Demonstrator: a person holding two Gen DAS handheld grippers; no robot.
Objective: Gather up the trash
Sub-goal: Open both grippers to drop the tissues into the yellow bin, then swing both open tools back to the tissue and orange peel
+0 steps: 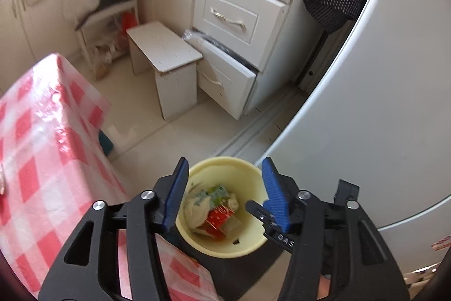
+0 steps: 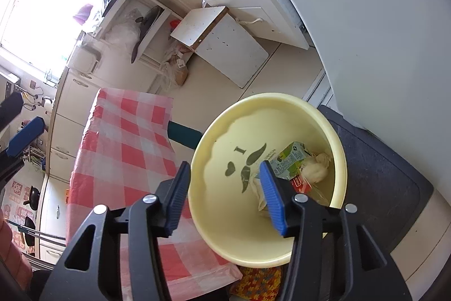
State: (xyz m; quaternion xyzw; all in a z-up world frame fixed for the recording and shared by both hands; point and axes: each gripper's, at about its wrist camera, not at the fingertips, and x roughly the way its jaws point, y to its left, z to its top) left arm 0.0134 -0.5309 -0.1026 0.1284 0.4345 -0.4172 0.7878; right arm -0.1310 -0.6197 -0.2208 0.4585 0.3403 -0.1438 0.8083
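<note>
A pale yellow bin (image 1: 255, 233) (image 2: 225, 131) stands on a dark mat beside the table. In it lie a green-and-white carton (image 2: 290, 160), a red packet (image 1: 218, 217) and crumpled white paper (image 1: 197, 206) (image 2: 315, 169). My left gripper (image 1: 225, 189) hangs well above the bin, open, with nothing between its blue pads; the trash shows through the gap below. My right gripper (image 2: 225, 189) is low at the bin and open. Its jaws straddle the near rim, one finger outside and one over the inside, and neither pad presses on the wall.
A table with a red-and-white checked cloth (image 1: 42, 160) (image 2: 126, 137) stands left of the bin. A white fridge (image 1: 380, 103) rises on the right. Behind are a white stool (image 1: 166, 52), a drawer unit with its bottom drawer (image 1: 225, 75) pulled out, and shelves.
</note>
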